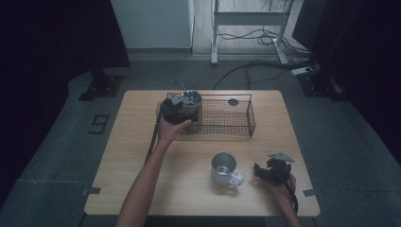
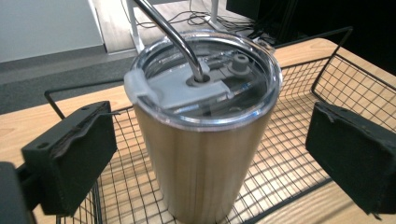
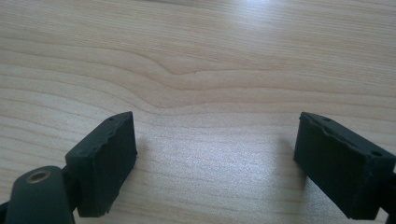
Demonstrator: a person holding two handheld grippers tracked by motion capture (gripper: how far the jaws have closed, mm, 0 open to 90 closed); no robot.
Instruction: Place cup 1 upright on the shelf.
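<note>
One wooden table [image 1: 142, 156] carries everything we see, standing on a grey floor with black curtains at both sides and loose cables behind. On its far half sits a black wire basket [image 1: 236, 124], and at the basket's left end a steel tumbler [image 1: 191, 105] stands upright inside it. From above we make out little more than its lid. The left gripper view brings us close, and there we see the clear lid [image 2: 205, 77], a bent metal straw [image 2: 170, 32] going through it, and the basket mesh under the tumbler's base. The left gripper [image 2: 205, 158] has its jaws spread wide on either side of the tumbler, with a gap between each pad and the steel wall, so nothing is held. Nearer us a metal mug [image 1: 225, 169] stands alone, handle turned right. Just beside it rests the right gripper [image 1: 265, 172]. Its own view shows us bare wood grain between two jaws standing apart.
</note>
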